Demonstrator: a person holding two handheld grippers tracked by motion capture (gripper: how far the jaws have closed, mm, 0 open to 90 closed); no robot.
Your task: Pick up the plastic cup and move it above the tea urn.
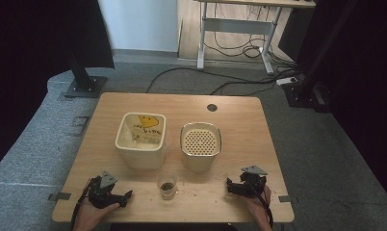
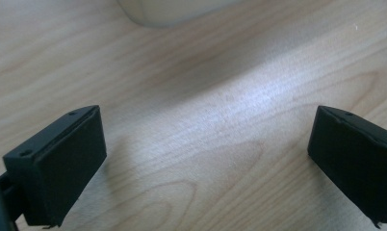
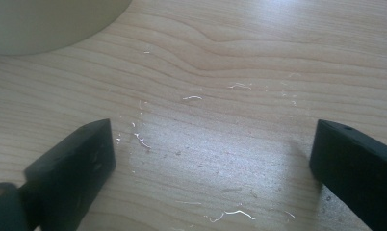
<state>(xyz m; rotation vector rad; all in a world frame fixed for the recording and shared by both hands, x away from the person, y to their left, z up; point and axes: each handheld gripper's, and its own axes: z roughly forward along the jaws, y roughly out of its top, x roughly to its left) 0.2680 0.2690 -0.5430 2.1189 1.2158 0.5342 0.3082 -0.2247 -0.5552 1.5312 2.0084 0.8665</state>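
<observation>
A light wooden table (image 1: 134, 202) with three things in the middle. At the back left, a cream box (image 1: 140, 139) with yellow stuff and water inside, standing upright. Just beside it, to the right, a cream pot (image 1: 200, 146) with a lid full of little holes. In front, between the two and close to the near edge, a small clear glass (image 1: 167, 186) with something dark at the bottom. Near the bottom left corner, the left gripper (image 1: 126, 196), held in a hand (image 1: 88, 215) and resting low on the table, well apart from the glass. Jaws wide apart in the left gripper view (image 2: 208, 149), holding nothing, just bare wood between. Near the bottom right, the right gripper (image 1: 228, 185), held in the other hand (image 1: 259, 204), pointing toward the glass but not touching it. Jaws wide apart there too (image 3: 211, 159), gripping nothing, with tiny white scraps (image 3: 237, 212) on the wood between.
</observation>
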